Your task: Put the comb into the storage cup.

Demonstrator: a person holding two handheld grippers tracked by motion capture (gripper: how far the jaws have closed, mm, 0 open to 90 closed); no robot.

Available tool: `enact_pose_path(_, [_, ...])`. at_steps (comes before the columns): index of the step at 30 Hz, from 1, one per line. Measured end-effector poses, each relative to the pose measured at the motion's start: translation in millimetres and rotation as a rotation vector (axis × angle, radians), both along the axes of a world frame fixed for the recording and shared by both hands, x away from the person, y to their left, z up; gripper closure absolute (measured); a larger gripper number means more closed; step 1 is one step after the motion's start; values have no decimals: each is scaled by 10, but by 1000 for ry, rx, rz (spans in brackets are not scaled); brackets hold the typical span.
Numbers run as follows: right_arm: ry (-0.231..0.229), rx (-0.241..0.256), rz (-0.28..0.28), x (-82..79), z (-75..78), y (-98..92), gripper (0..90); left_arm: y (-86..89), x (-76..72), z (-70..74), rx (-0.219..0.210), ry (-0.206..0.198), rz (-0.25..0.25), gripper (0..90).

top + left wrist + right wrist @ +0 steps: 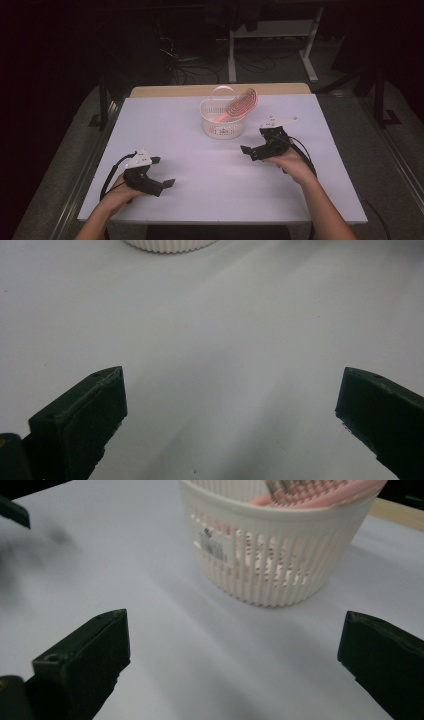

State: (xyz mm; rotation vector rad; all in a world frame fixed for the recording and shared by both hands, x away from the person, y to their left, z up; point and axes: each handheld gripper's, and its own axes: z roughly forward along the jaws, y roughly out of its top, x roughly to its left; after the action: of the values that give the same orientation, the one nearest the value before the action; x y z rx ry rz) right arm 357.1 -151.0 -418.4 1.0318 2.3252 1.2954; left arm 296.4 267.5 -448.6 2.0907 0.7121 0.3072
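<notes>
Hairbrush leans in the white basket at the bench's far middle. Your right gripper sits just right of it, left gripper near-left; both fingers spread wide, holding nothing.

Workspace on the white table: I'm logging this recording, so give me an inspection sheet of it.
Surface: white table top, flat, with a wooden edge at the far side.
Job's things: white slotted basket with a hoop handle, standing upright at the far middle; pink hairbrush leaning in it, head above the rim.
Clutter: nothing seen.
Grippers: left tool open, low over the near left; right tool open, right of the basket, apart from it.
Cables: one black cable trails from each tool; more lie on the floor behind.
Surroundings: dark room, white table legs beyond.
</notes>
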Motion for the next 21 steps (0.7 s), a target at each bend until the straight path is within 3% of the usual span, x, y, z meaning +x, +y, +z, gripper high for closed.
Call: enact_pose_path(21, [59,-39,62,-427,-301,-108,0,-5,-7,7,-1,-3,-9,0])
